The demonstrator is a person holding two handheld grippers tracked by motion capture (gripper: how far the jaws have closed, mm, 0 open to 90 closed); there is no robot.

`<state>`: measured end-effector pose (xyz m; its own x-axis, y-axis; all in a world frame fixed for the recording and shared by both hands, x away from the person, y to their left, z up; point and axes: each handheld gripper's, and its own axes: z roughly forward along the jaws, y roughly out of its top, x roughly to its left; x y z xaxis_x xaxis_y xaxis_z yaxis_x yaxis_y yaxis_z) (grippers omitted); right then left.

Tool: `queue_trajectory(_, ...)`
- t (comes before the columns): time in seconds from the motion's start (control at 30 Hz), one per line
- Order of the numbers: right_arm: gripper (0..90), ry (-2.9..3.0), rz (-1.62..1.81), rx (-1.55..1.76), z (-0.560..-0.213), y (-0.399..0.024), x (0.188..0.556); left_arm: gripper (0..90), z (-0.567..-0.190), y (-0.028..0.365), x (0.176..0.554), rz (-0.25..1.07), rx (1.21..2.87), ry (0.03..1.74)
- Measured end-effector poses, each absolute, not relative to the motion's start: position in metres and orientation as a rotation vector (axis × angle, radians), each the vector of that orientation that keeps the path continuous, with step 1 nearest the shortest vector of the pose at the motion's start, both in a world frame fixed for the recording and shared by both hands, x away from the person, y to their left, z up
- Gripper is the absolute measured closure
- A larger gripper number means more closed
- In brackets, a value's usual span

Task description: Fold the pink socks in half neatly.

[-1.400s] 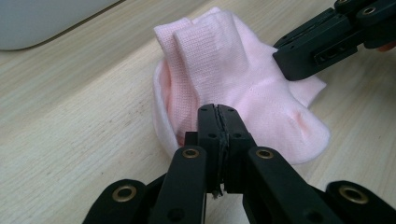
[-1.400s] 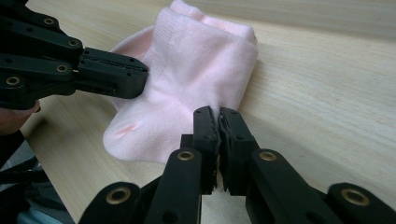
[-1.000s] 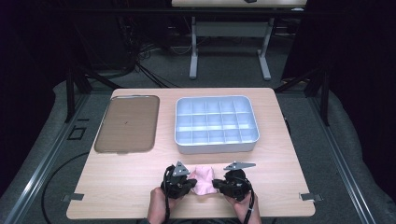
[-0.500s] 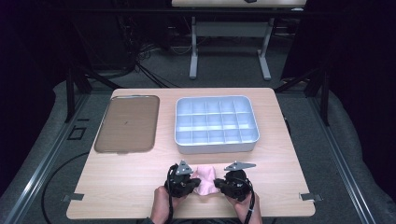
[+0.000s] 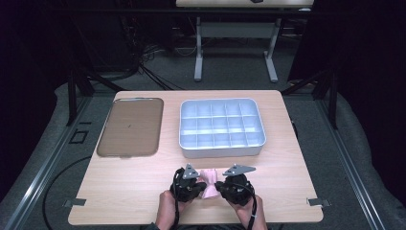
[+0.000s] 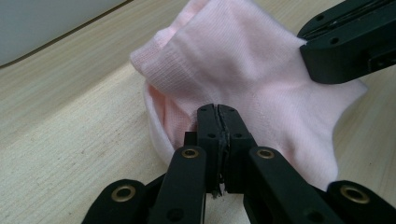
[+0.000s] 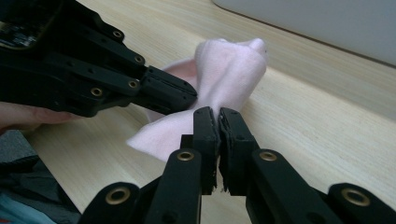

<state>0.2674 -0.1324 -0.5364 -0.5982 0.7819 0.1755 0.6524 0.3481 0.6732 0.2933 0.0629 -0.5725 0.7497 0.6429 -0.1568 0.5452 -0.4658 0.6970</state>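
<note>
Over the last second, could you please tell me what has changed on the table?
Nothing visibly changed: the left gripper and right gripper stay shut on the pink sock, and the tray and bin lie as before.

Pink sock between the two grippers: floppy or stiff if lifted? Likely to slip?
The pink sock is probably floppy: thin knit, bunched and folded between the left gripper and right gripper, so free ends would likely droop. It looks light. Slipping seems unlikely, since ribbed fabric is pinched by shut jaws.
</note>
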Motion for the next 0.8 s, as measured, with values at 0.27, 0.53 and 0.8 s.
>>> queue_trajectory(0.27, 86.0, 2.473, 1.073, 1.209, -0.533, -0.118, 0.268, 88.0, -0.573, 0.062, 0.292, 0.176, 2.172, 0.889)
queue_trajectory(0.53, 86.0, 2.483, 1.103, 1.201, -0.535, -0.112, 0.272, 87.2, -0.573, 0.063, 0.292, 0.171, 2.165, 0.888)
queue_trajectory(0.8, 85.4, 2.443, 1.007, 1.386, -0.553, -0.144, 0.284, 86.6, -0.573, 0.064, 0.292, 0.188, 2.175, 0.885)
